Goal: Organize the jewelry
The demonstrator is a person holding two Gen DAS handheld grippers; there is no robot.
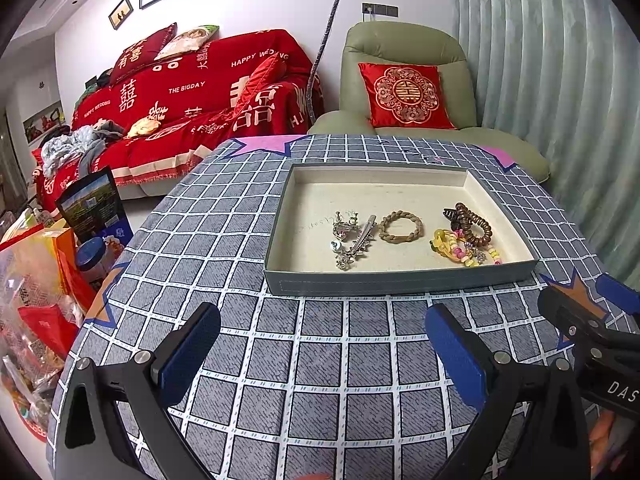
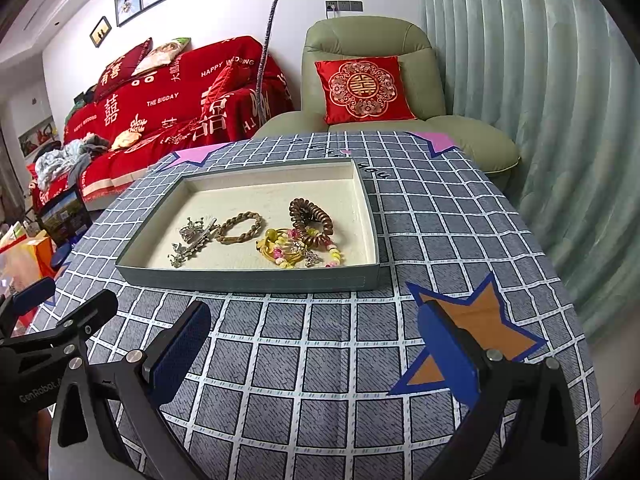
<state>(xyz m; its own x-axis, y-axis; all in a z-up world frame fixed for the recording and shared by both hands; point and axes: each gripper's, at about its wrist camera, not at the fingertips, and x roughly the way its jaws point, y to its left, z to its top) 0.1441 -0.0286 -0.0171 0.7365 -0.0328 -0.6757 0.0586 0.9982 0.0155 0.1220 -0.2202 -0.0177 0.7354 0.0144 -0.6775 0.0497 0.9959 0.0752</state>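
Left wrist view: the left gripper [image 1: 322,354] hovers low over the checked cloth of the desk [image 1: 320,380], its blue pads spread wide apart and empty. At 3 o'clock the right gripper [image 1: 588,300] pokes in beside it. Nothing lies between the fingers and the shallow grey tray [image 1: 400,280] at 12 o'clock, just beyond the fingertips. In the tray sit a silver hair clip [image 1: 354,240], a braided band [image 1: 401,226], a brown coil tie [image 1: 474,222] and a beaded bracelet [image 1: 464,248].

Right wrist view: the right gripper [image 2: 316,350] is likewise spread and empty, with an orange star patch [image 2: 476,320] under its right finger; the tray lies at 11 o'clock. Beyond the desk stand a green armchair [image 2: 360,36] and a red-covered sofa [image 2: 168,92].
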